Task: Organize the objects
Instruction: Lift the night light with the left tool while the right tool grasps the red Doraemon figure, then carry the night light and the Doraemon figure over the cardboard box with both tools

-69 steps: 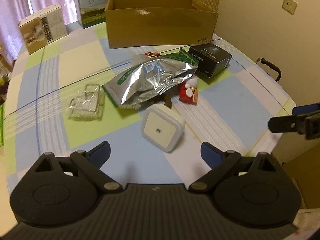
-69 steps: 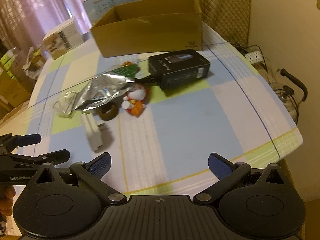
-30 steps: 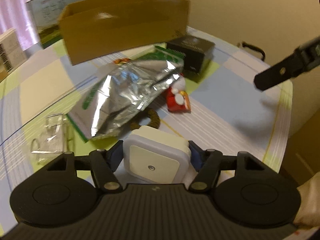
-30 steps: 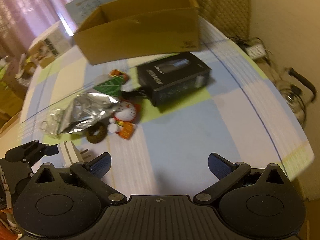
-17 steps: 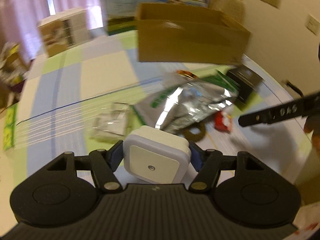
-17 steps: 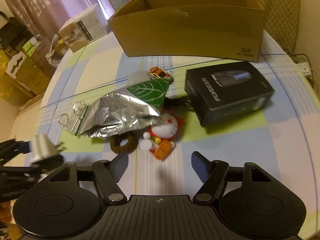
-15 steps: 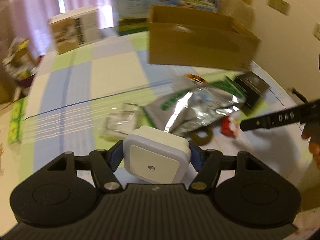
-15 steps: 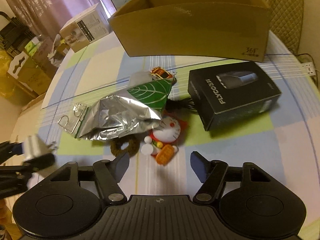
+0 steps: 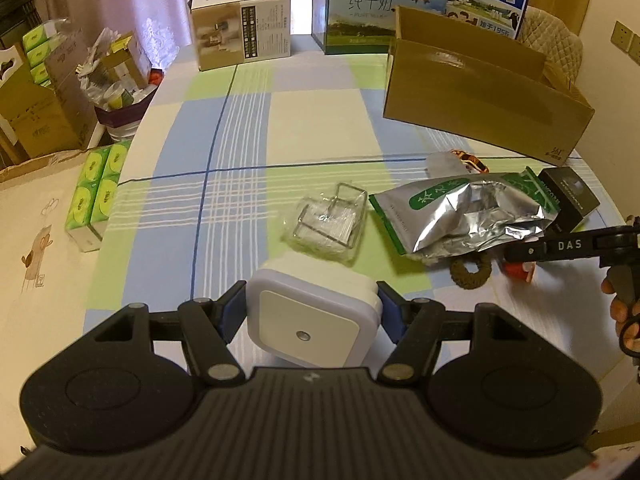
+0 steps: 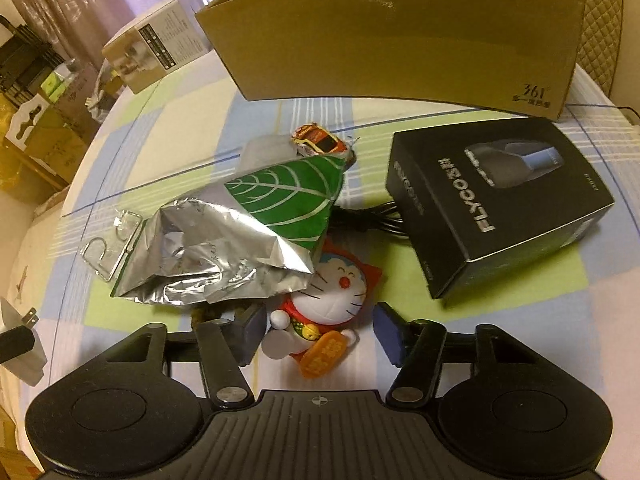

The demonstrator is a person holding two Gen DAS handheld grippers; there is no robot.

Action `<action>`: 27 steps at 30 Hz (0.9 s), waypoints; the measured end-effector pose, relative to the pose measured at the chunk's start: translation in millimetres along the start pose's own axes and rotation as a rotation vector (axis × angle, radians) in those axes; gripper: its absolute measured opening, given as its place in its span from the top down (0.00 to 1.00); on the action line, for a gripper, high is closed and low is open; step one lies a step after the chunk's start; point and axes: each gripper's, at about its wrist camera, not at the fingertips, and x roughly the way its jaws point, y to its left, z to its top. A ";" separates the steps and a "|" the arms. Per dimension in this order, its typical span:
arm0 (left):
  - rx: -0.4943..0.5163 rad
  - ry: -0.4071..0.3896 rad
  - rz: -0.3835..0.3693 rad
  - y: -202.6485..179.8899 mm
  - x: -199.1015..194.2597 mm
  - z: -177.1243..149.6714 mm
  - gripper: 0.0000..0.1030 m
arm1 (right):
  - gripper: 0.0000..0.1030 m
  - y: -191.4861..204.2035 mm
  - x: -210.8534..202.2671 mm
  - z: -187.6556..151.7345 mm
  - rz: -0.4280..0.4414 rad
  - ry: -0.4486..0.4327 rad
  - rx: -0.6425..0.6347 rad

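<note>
Jaws of the right gripper (image 10: 318,336) have just been closing and straddle the cat figurine (image 10: 320,312) lying on the surface, pads not yet touching it; its long axis runs toward the camera. The foil bag (image 10: 240,240) overlaps its head. Left gripper (image 9: 312,314) is clenched on the white night light (image 9: 312,320), with the cardboard box (image 9: 480,96) well beyond

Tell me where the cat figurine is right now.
In the right wrist view, the cat figurine lies on the table between the right tongs' closing fingers, just below the foil bag and left of the black box.
</note>
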 end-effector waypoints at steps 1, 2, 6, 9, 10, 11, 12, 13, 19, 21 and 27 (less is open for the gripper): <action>-0.001 0.001 -0.002 0.8 -0.2 -0.3 0.38 | 0.49 0.6 2.2 -1.0 -0.001 -0.001 -0.003; -0.001 0.002 -0.003 1.4 -0.3 -0.5 0.38 | 0.50 1.5 2.6 -2.5 -0.001 -0.016 -0.013; 0.010 0.001 -0.018 1.3 0.5 -0.8 0.38 | 0.57 1.6 0.2 -7.1 0.001 -0.035 -0.013; 0.021 -0.003 -0.031 1.1 -0.4 -2.2 0.38 | 0.57 2.9 -4.5 -12.5 -0.003 -0.030 -0.017; 0.027 -0.004 -0.037 1.4 -0.6 -2.7 0.38 | 0.57 3.2 -7.1 -16.0 -0.009 -0.030 -0.017; 0.024 -0.004 -0.036 1.4 -0.8 -2.9 0.38 | 0.57 3.5 -9.4 -19.1 -0.012 -0.028 -0.015; 0.030 -0.006 -0.041 1.5 -1.0 -2.9 0.38 | 0.57 4.1 -11.5 -21.6 -0.015 -0.027 -0.013; 0.033 -0.007 -0.046 1.7 -1.3 -3.2 0.38 | 0.57 4.8 -14.1 -25.2 -0.019 -0.026 -0.009; 0.076 -0.018 -0.080 0.8 -5.4 -4.0 0.38 | 0.63 7.2 -34.7 -48.2 -0.035 -0.044 0.037; 0.095 -0.020 -0.092 0.6 -6.4 -4.0 0.38 | 0.63 8.3 -41.7 -56.0 -0.047 -0.051 0.052; 0.127 -0.030 -0.113 -1.0 -11.0 -9.3 0.38 | 0.63 17.8 -54.5 -79.4 -0.074 -0.059 0.070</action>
